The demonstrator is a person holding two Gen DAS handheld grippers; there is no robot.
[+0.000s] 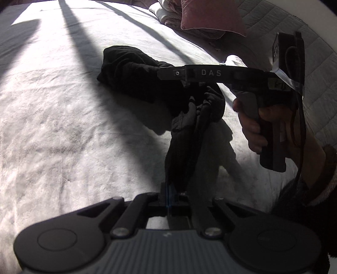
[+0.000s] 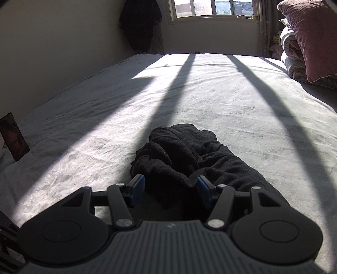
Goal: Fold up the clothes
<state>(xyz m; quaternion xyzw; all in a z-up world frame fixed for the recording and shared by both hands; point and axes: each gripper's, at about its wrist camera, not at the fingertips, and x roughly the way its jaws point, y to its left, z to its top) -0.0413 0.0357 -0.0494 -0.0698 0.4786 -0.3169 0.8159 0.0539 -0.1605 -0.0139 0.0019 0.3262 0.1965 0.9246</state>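
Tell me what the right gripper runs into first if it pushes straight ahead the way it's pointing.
The right gripper is open, and the crumpled black garment on the bed lies directly between and ahead of its fingers. It would likely meet that fabric first, almost at once.

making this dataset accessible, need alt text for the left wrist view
The left gripper, shut, lifts a strand of a crumpled black garment off a sunlit white bed. A hand holds the right gripper above the garment; a pink pillow lies behind.
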